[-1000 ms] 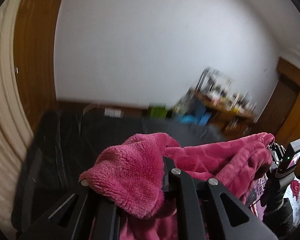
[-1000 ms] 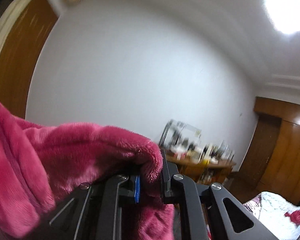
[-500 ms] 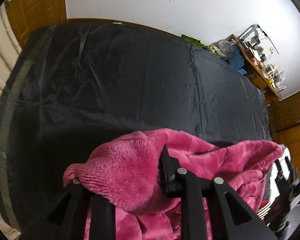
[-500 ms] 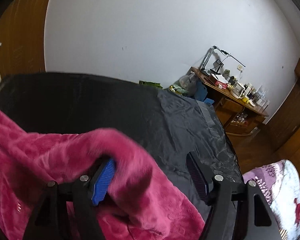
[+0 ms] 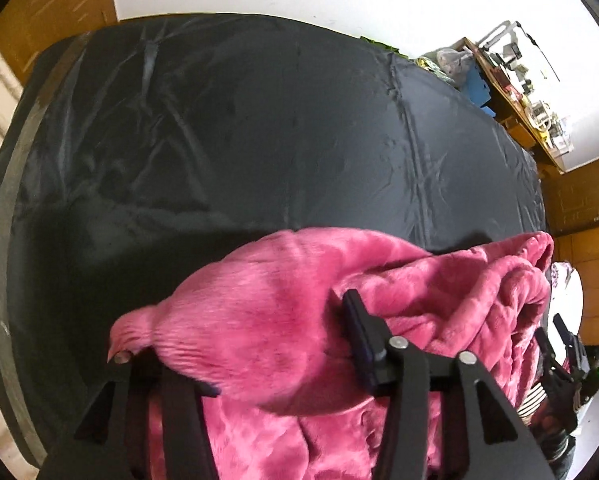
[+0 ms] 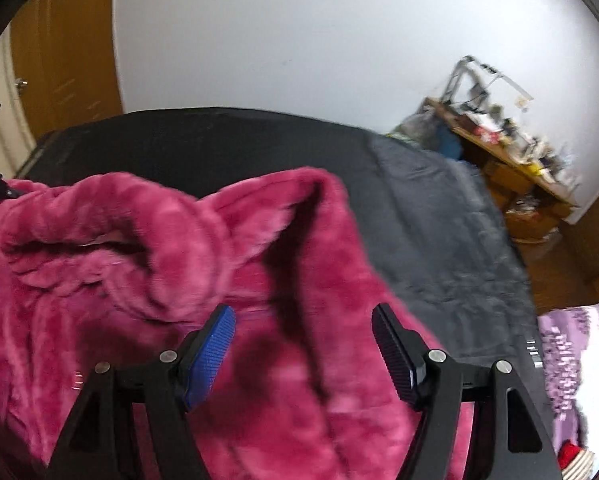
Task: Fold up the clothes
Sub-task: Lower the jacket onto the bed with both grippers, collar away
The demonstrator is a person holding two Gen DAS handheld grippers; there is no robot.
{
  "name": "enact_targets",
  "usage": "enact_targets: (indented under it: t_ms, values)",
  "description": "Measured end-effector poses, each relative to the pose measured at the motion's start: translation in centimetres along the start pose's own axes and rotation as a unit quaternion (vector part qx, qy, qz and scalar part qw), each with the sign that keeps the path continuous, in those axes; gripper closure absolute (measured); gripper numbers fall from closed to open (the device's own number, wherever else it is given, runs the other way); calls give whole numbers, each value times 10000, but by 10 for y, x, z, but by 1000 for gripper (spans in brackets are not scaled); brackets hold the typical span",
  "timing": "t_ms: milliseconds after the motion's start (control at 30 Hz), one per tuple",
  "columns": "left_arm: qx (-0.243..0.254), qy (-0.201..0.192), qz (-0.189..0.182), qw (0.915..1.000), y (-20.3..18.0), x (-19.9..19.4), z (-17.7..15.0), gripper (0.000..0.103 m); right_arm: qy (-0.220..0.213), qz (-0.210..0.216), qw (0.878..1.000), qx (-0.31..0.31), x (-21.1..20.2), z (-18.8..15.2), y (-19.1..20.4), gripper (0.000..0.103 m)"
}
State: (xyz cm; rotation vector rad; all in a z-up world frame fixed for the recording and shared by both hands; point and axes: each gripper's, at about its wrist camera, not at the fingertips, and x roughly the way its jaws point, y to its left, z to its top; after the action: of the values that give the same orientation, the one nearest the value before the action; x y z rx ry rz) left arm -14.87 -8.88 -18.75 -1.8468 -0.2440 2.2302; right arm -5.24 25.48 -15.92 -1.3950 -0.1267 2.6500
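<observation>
Half a second ago the right hand-held gripper point(image 6: 303, 348) was already spread with fleece draped on its blue pad; now its fingers stand clear of the garment point(image 6: 147, 280), which has slid off and sags in front of them. The left hand-held gripper point(image 5: 255, 344) has opened too: a second ago it pinched the cloth, now its fingers are apart, though fleece lies heaped over the left one, so it may still drag. The release suggests the garment is being laid out for folding. It sits at the lower middle of both frames, on the near edge of the bed point(image 5: 259, 120). The fleece is thick, plush, magenta and lumpy; the bed's black cover is smooth, shiny and creased.
</observation>
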Motion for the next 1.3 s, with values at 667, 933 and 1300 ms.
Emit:
enact_targets:
  t_ms: [667, 933, 1300]
  values:
    - [-903, -487, 411, 9939, 64, -45, -135, 24, 216, 1086, 9931, -397, -8, -55, 75, 30]
    - [-753, -606, 900, 9913, 46, -17, -165, 24, 218, 1138, 9922, -463, -24, -81, 69, 30]
    - [-555, -510, 1088, 9912, 24, 1, -174, 82, 176, 1000, 9944, -302, -32, -107, 37, 30]
